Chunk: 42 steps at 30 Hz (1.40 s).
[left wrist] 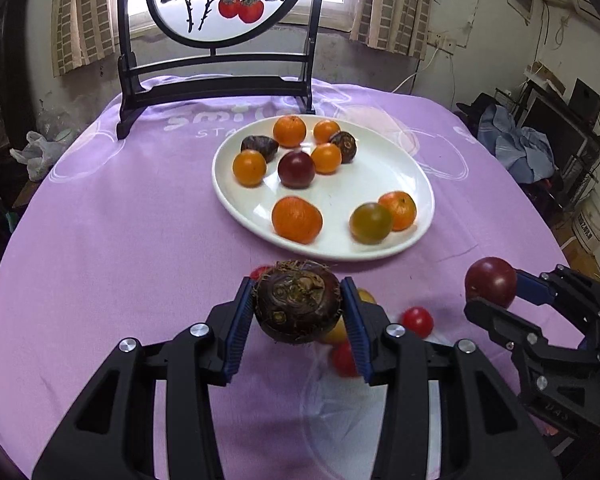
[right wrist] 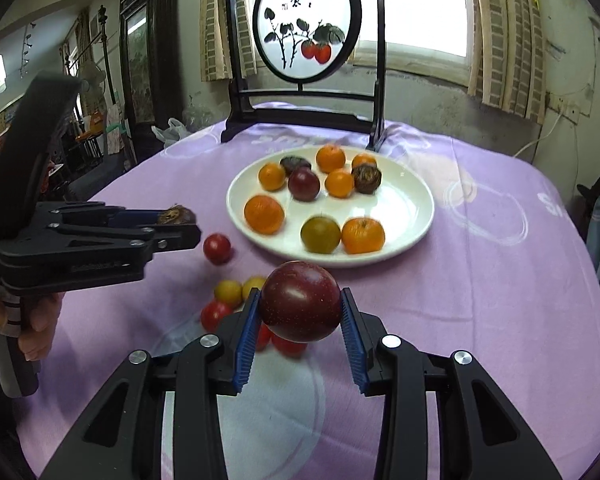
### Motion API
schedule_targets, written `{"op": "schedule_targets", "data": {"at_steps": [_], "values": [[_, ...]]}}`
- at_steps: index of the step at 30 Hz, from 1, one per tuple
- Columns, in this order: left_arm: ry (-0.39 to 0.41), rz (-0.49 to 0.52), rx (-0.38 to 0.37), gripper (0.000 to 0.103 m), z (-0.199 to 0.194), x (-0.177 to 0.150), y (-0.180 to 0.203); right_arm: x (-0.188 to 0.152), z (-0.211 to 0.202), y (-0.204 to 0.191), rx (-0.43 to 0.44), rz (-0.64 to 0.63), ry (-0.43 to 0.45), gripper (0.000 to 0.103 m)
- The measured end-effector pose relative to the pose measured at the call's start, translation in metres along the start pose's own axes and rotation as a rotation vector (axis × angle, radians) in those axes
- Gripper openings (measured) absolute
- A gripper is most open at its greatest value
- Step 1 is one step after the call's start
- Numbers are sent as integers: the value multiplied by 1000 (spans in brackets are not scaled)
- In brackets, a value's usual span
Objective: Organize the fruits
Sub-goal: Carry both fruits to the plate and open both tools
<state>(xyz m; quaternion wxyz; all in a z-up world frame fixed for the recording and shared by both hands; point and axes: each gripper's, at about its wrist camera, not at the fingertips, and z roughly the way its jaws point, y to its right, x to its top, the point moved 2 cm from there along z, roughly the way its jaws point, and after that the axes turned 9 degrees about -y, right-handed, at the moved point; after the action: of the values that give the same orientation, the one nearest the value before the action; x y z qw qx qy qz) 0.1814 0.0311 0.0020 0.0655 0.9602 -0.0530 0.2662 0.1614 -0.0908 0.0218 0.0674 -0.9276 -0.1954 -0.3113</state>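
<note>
Plate point(right wrist: 412, 204) centre frame: far half crowded with fruit, near rim holds three more; bare white patch on right side free. Small tomatoes point(right wrist: 228, 292) cluster on surface point(right wrist: 480, 300) just below plate, partly hidden under tools, count unclear. Framed screen point(right wrist: 306, 40) blocks far edge behind plate. Purple cloth lower left and right open.

Right gripper point(right wrist: 300, 314), black with blue ribbed pads, clamped on a round dark-red plum point(right wrist: 299, 306) held above the purple tablecloth point(right wrist: 480, 280). Beyond it, an oval white plate point(right wrist: 404, 208) bearing orange, dark and green fruits. At left, the left gripper point(right wrist: 180, 224), carried in a hand point(right wrist: 36, 324), grips a brown fibrous water chestnut point(right wrist: 176, 214); small red and yellow tomatoes point(right wrist: 228, 292) lie between the grippers
</note>
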Motion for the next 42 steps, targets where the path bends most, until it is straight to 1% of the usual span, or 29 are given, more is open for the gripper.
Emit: {"op": "schedule_targets", "data": {"at_steps": [3, 7, 11, 14, 16, 17, 18, 19, 20, 22, 25, 26, 28, 29, 37, 41, 42], "values": [[8, -26, -1, 43, 9, 29, -1, 20, 8, -1, -22, -34, 13, 39], [4, -59, 43, 43, 29, 56, -3, 41, 27, 6, -39, -18, 16, 39], [-24, -106, 33, 43, 49, 71, -6, 56, 50, 19, -64, 16, 5, 39], [-40, -113, 54, 43, 61, 79, -6, 64, 67, 30, -85, 49, -6, 40], [-45, -119, 66, 43, 67, 82, -6, 69, 78, 34, -94, 49, -13, 41], [-40, -129, 70, 50, 69, 83, -7, 70, 80, 34, -105, 46, -7, 51], [-33, -144, 74, 66, 69, 84, -8, 70, 80, 35, -127, 47, 3, 63], [-26, -162, 78, 74, 68, 84, -10, 70, 78, 36, -139, 51, 21, 64], [-14, -178, 77, 80, 66, 83, -12, 69, 77, 35, -132, 52, 28, 65], [0, -197, 63, 81, 62, 81, -15, 66, 75, 37, -121, 61, 25, 65], [-13, -203, 47, 82, 59, 75, -17, 59, 66, 41, -103, 87, 32, 65], [-15, -208, 41, 83, 58, 71, -18, 56, 64, 43, -93, 95, 33, 66], [-20, -216, 31, 85, 54, 62, -19, 50, 57, 43, -86, 102, 34, 72], [-23, -214, 30, 85, 53, 57, -19, 48, 54, 43, -85, 101, 36, 74], [-57, -164, 29, 86, 43, 14, -9, 23, 30, 36, -52, 90, 33, 74], [-44, -139, 46, 86, 36, -4, -6, 7, 20, 33, -51, 74, 25, 74], [-43, -136, 41, 86, 33, -9, -6, 3, 18, 32, -50, 67, 21, 74]]}}
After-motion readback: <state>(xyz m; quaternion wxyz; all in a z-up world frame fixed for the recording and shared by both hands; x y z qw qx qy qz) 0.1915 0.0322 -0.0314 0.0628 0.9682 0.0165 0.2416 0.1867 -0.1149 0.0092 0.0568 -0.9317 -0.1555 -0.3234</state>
